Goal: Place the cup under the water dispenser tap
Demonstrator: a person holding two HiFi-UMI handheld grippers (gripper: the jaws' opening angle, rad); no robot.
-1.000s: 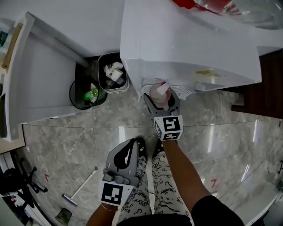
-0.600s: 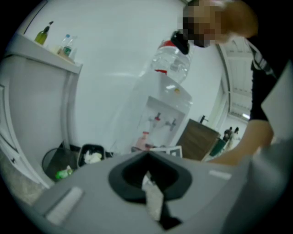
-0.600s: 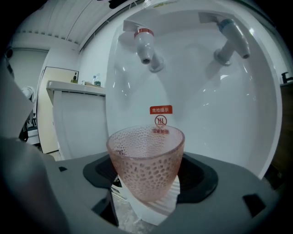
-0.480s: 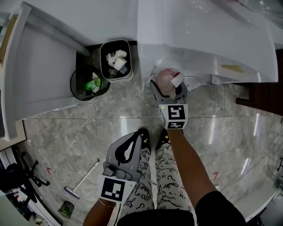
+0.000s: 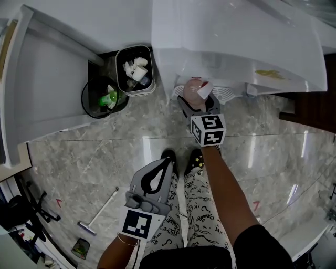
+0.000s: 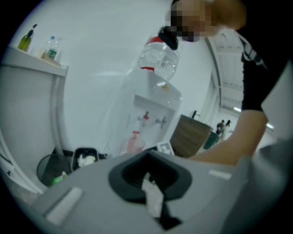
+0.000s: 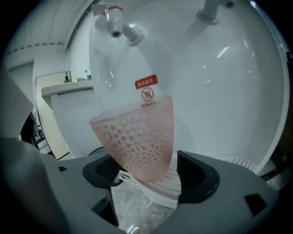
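A pink dotted cup (image 7: 137, 137) leans tilted between my right gripper's (image 7: 151, 171) jaws, which are shut on its lower part. It hangs just over the white ribbed drip tray (image 7: 160, 189) in the recess of the white water dispenser (image 5: 236, 47). The red-capped tap (image 7: 114, 20) is above and left of the cup's rim; a second tap (image 7: 213, 9) is to the right. In the head view the cup (image 5: 191, 90) and right gripper (image 5: 197, 102) are at the dispenser's foot. My left gripper (image 5: 167, 163) hangs shut over the person's legs, holding nothing.
A round black bin (image 5: 100, 100) and a grey bin (image 5: 134, 76) full of rubbish stand left of the dispenser. A white counter (image 5: 42, 79) runs along the left. A dark wooden cabinet (image 5: 315, 94) is on the right. A small brush (image 5: 97, 218) lies on the marble floor.
The right gripper with the cup has stayed at the drip tray, shifting slightly, and its marker cube has rolled a little. The left gripper has barely moved.
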